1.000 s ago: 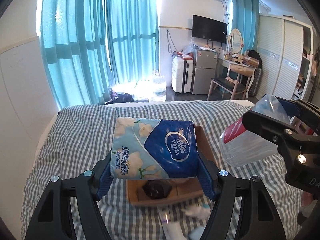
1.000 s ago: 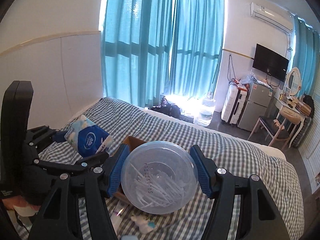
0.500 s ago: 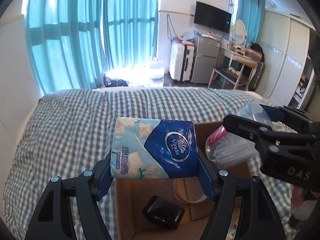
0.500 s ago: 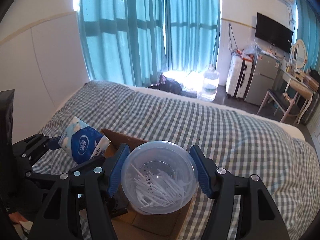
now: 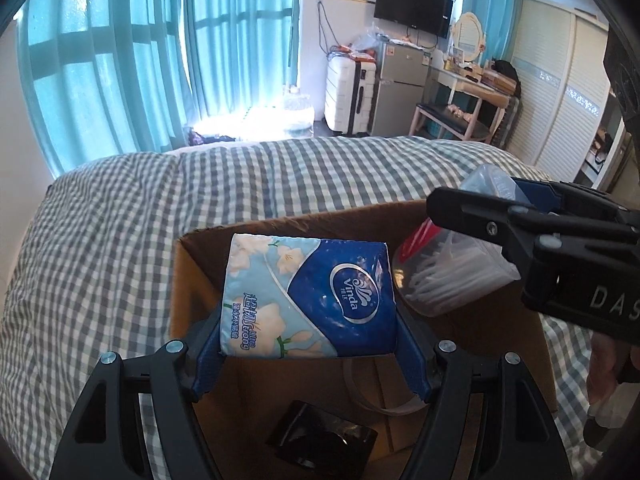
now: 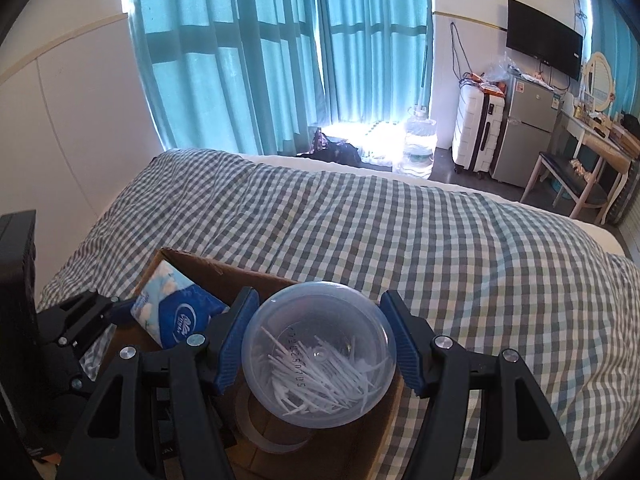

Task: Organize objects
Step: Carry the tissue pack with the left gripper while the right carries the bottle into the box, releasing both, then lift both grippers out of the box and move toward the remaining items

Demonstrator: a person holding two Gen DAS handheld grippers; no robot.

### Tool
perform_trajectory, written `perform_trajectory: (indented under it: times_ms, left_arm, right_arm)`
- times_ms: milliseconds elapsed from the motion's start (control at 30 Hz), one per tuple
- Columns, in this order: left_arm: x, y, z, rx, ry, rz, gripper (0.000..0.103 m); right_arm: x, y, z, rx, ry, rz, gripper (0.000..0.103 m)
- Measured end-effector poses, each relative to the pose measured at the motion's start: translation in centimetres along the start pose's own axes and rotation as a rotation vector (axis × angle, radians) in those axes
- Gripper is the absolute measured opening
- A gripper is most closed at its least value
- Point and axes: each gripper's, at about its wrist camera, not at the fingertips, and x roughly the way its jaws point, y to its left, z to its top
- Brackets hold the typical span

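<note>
A blue and white tissue pack (image 5: pixel 308 296) is clamped between the pads of my left gripper (image 5: pixel 309 320), hanging over the open cardboard box (image 5: pixel 280 232) on the bed. My right gripper (image 6: pixel 320 340) is shut on a clear round tub of cotton swabs (image 6: pixel 320 352), also above the box (image 6: pixel 224 270). In the left wrist view that tub (image 5: pixel 448 276) and the right gripper (image 5: pixel 500 216) hover at the box's right side. The right wrist view shows the tissue pack (image 6: pixel 176 316) low at the left. A black object (image 5: pixel 320 436) and a tape roll (image 6: pixel 264 436) lie in the box.
The box sits on a grey checked bedspread (image 6: pixel 400 240) that stretches far ahead. Beyond the bed are teal curtains (image 6: pixel 260 60), a water jug (image 6: pixel 418 148), a white suitcase (image 5: pixel 350 96), a small fridge (image 5: pixel 400 88) and a dressing table (image 5: pixel 468 92).
Both grippers have come down and forward with their loads, from above the bed to just over the box. The box now fills the lower part of both views.
</note>
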Motion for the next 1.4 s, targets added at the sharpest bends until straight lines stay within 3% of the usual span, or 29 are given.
perform_trajectory:
  times_ms: [33,100,133,333,533,767,900,1133,1400]
  left_arm:
    - [0.1,-0.1,0.0,-0.002,0.004,-0.006,0.078]
    - [-0.2,-0.1,-0.2,-0.006,0.013,-0.016,0.086]
    - [-0.3,-0.1,-0.3,-0.008,0.019,-0.019,0.09]
    - [-3.9,0.0,0.0,-0.032,0.018,-0.025,0.092]
    - [-11.4,-0.5,0.8,-0.02,-0.077,0.025,0.098]
    - [-19.8,-1.6,0.8,-0.016,-0.171,0.09,0.101]
    - [-24.0,-2.1,0.4,-0.029,-0.209,0.112,0.101]
    - [-29.1,-3.6,-1.6,-0.024,-0.259,0.16,0.102]
    - [-31.1,-4.5,-4.7,-0.023,-0.261,0.202,0.102]
  right_arm:
    - [0.0,0.0,0.0,0.0,0.0,0.0,0.064]
    - [-1.0,0.0,0.2,0.003,-0.036,0.001,0.076]
    - [-1.5,0.1,0.4,0.008,-0.051,0.003,0.077]
    - [-5.8,0.2,1.6,0.014,-0.097,0.006,0.077]
    - [-12.5,1.4,2.3,-0.016,-0.136,-0.026,0.077]
    - [-21.3,3.7,2.2,-0.066,-0.206,-0.044,0.089]
    - [-25.7,5.0,1.2,-0.085,-0.255,-0.056,0.099]
    - [-31.0,6.4,-1.9,-0.126,-0.281,-0.069,0.101]
    - [-31.9,6.2,-6.9,-0.157,-0.229,-0.073,0.101]
